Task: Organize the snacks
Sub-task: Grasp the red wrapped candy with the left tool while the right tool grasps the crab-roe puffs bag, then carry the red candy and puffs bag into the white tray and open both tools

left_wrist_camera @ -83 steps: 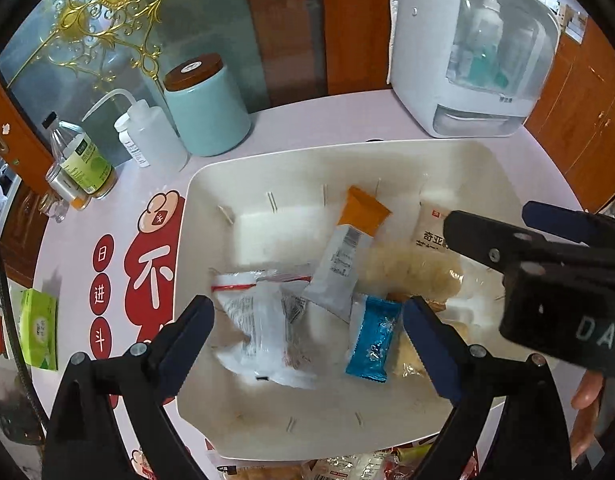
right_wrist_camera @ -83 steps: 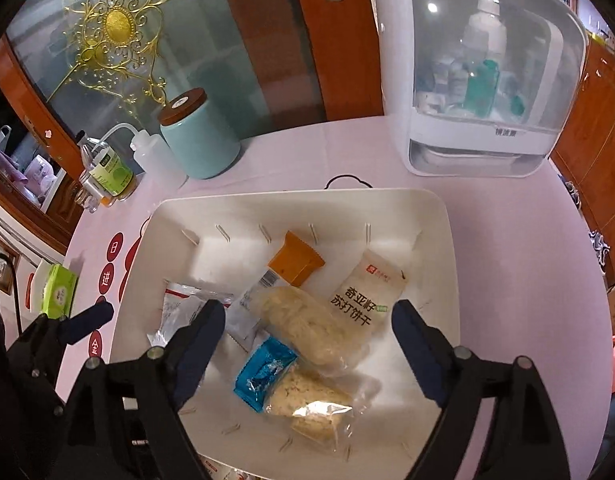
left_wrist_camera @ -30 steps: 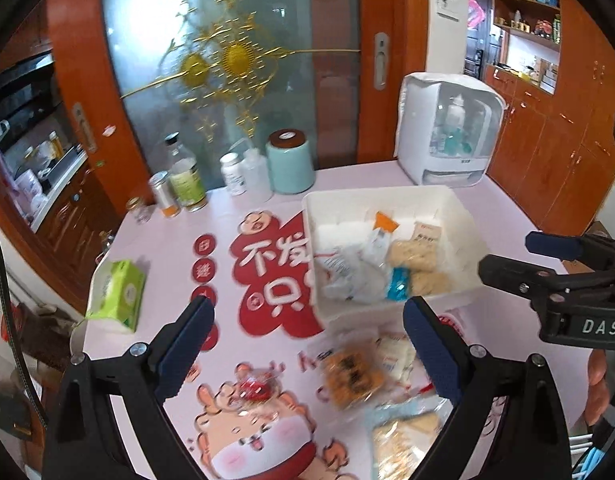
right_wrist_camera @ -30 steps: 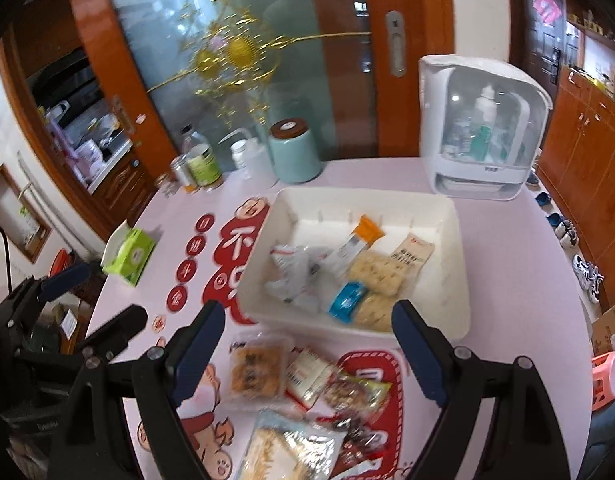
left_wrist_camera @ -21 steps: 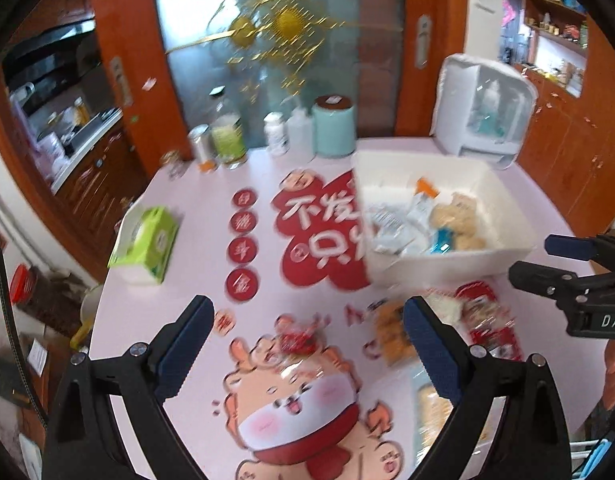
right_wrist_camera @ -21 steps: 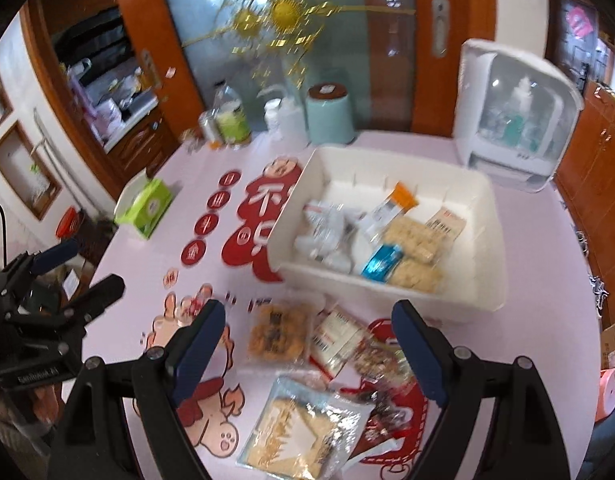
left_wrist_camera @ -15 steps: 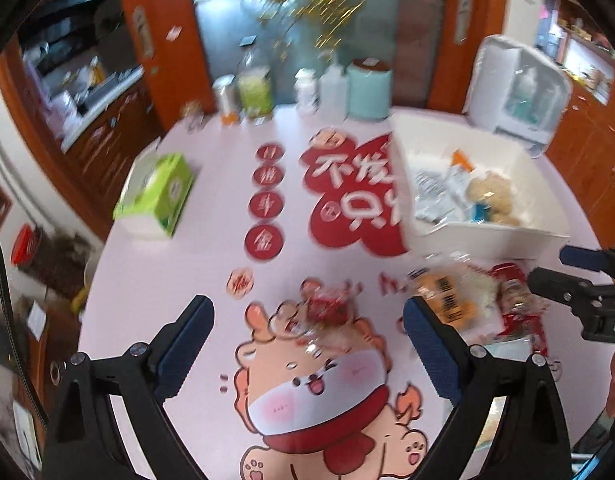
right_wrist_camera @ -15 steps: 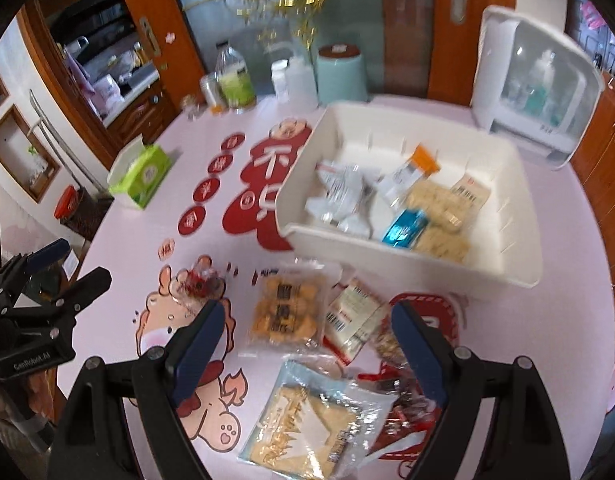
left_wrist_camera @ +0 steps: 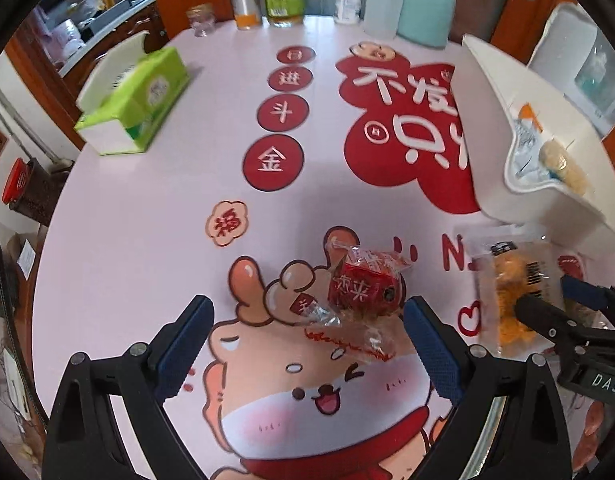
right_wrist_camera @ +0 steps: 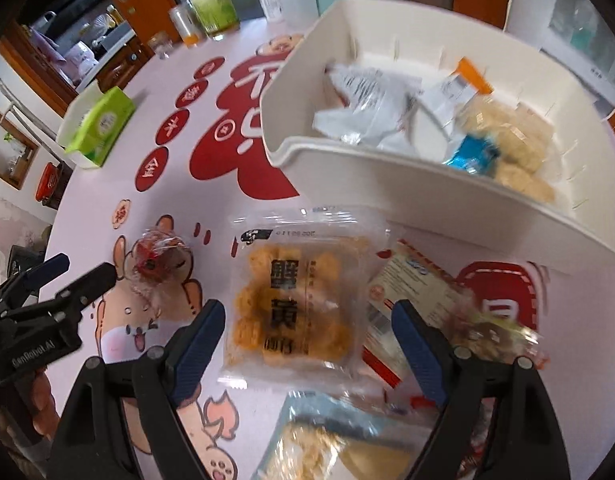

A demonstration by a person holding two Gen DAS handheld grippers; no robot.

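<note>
A red snack in clear wrap (left_wrist_camera: 361, 286) lies on the pink table just ahead of my open, empty left gripper (left_wrist_camera: 307, 344); it also shows in the right wrist view (right_wrist_camera: 155, 262). A clear pack of yellow cakes (right_wrist_camera: 295, 300) lies between the tips of my open, empty right gripper (right_wrist_camera: 307, 344); it also shows in the left wrist view (left_wrist_camera: 515, 284). The white bin (right_wrist_camera: 447, 216) beyond holds several snack packets.
More packets lie by the right gripper: a red-edged one (right_wrist_camera: 419, 292) and a clear one (right_wrist_camera: 339, 440) below. A green tissue box (left_wrist_camera: 135, 100) stands at left. Bottles and a teal canister (left_wrist_camera: 425, 12) line the far edge. A white appliance (left_wrist_camera: 579, 52) stands behind the bin.
Both grippers have drawn back from the bin and come down low over the table, the left toward the red snack, the right over the yellow cake pack. Both stay open.
</note>
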